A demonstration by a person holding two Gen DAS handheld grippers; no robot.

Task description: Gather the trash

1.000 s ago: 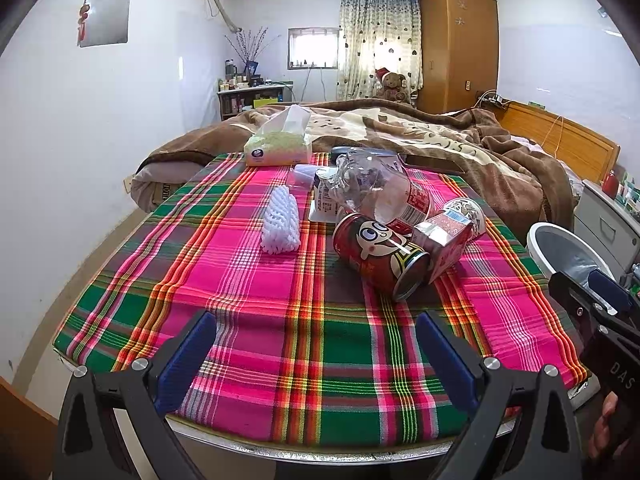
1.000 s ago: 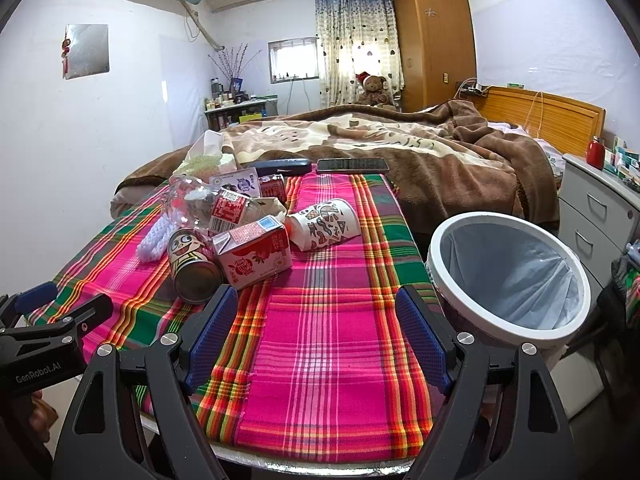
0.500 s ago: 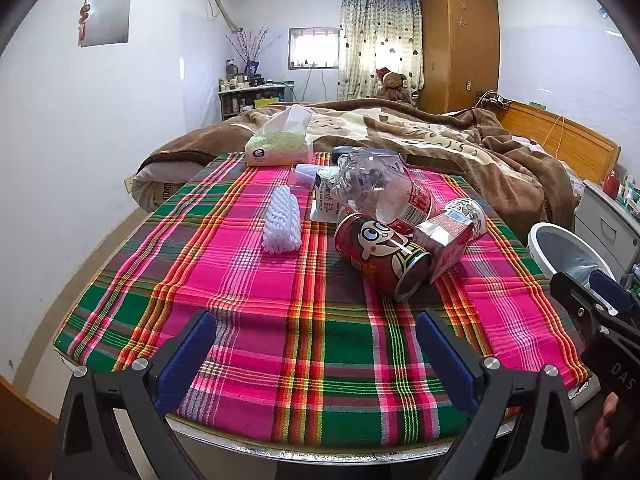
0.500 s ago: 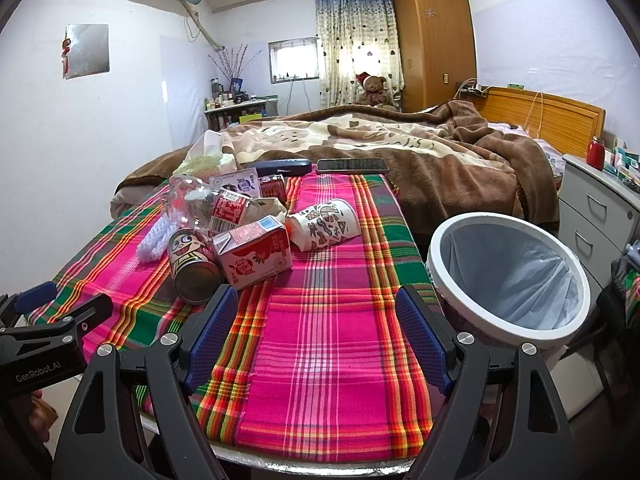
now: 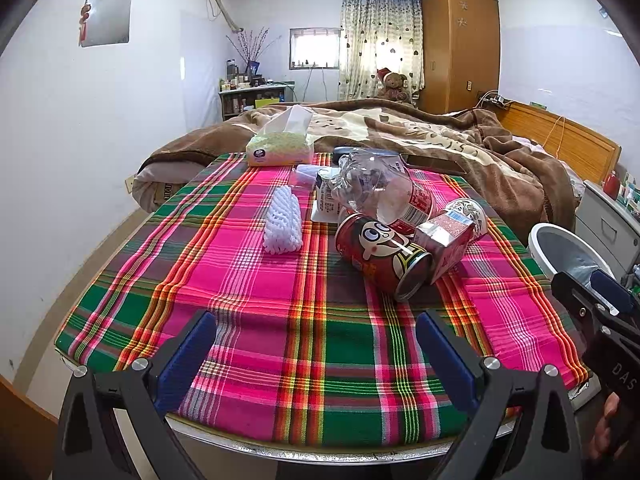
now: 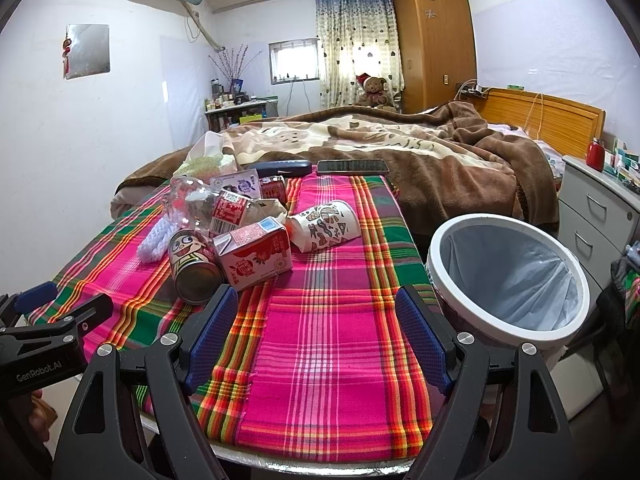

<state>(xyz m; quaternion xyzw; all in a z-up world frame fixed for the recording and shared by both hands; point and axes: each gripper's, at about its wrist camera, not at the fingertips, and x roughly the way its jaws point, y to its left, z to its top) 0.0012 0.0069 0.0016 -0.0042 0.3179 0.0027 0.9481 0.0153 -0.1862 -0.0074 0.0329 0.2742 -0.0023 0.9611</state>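
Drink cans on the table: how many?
2: a cartoon-face can lying beside the pink carton, and a red can behind the pile. Others may be hidden.

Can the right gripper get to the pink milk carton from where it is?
Probably yes. The right gripper is open and empty, and only bare tablecloth lies between it and the pink carton, though the red can sits close on the carton's left.

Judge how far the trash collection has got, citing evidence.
Done: nothing; the bin holds only its liner. In hand: nothing; the left gripper and right gripper are open and empty. Left: can, carton, paper cup, crushed bottle.
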